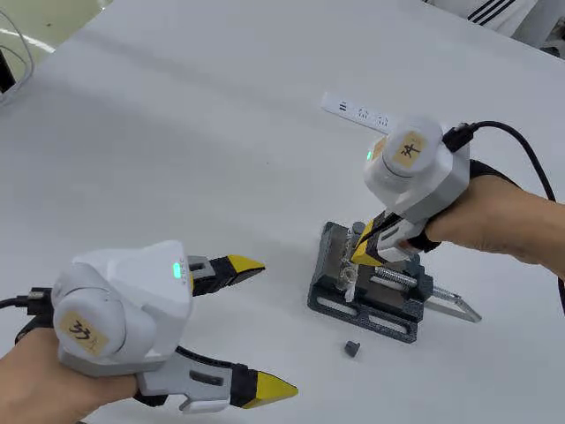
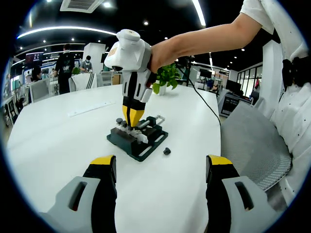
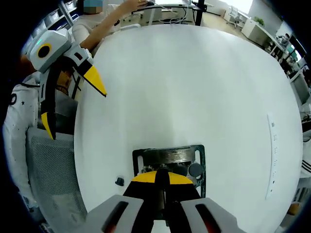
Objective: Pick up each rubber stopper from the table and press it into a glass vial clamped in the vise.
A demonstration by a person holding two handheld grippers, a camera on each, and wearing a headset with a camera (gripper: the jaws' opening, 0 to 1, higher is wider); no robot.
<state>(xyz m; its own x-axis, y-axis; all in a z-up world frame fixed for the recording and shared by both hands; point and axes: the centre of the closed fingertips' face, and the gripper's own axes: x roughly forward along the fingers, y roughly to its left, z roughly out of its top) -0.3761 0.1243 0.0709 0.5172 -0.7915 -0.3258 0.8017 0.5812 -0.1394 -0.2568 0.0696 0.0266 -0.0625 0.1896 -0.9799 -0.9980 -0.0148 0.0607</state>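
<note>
Left tongs [image 1: 265,327] in the head view sit low at the near side of the tabletop [image 1: 177,132], spread wide and empty. The right tongs [image 1: 365,253] point down into the vise [image 1: 371,314]. One loose rubber stopper [image 1: 352,348] lies on the tabletop just beside the vise's near edge.

From the left gripper view, the right tongs stand close to upright over the vise, with the loose stopper near its corner.

From the right gripper view, my jaws are drawn together tip to tip above the clamped glass. I cannot tell whether a stopper is pinched beneath them. A dark round top [image 3: 195,169] just beside the tips looks like a vial already plugged.

I judge this to be the pressing step. I'd push straight down along the vial's axis, gently, with no sideways lever on the glass. I'd release only once the stopper sits level, then go for the loose one.
</note>
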